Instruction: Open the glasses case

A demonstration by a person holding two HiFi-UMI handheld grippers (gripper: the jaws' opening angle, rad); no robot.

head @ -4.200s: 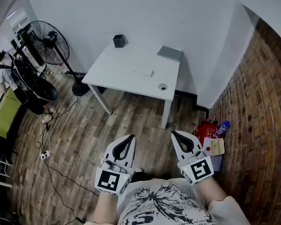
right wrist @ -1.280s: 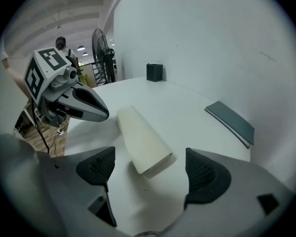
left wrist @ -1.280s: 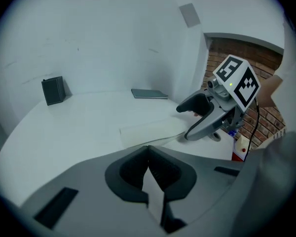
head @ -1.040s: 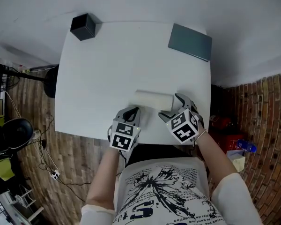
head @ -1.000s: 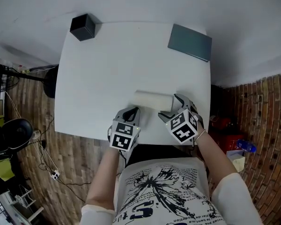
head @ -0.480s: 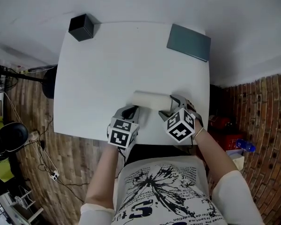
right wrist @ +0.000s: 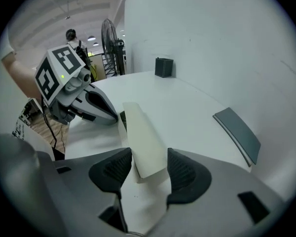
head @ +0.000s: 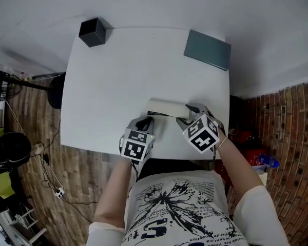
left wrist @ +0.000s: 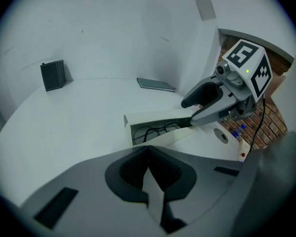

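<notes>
Closing the right gripper (head: pixel 184 114) round the right end of the case (head: pixel 167 108), jaws part-way in, pads just beside its sides and seemingly not yet pressing. Holding the left gripper (head: pixel 145 122) with jaws together on nothing, tip just short of the case's left end. Working at the table's (head: pixel 133 70) near edge, right of middle, with the case lying along that edge and already gaping toward the left gripper, dark glasses (left wrist: pixel 155 128) showing inside.

Risking a squeeze across lid and base together, probably pinning the case shut rather than freeing it. Risking a pivot or a skid too: gripping one end only, on a smooth top, with nothing bracing the other end. Possibly pushing the case off the table's near edge, being so close to it. Possibly tipping the glasses out if lifting the lid sharply.

Leaving well apart: a black box (head: pixel 93 32) at the table's far left corner, a grey pad (head: pixel 207 49) at its far right corner, a cable hole (left wrist: pixel 220 135) near its right edge. Seeing a fan (right wrist: pixel 108 46) off the table's left side. Finding nothing on the table standing between grippers and case.
</notes>
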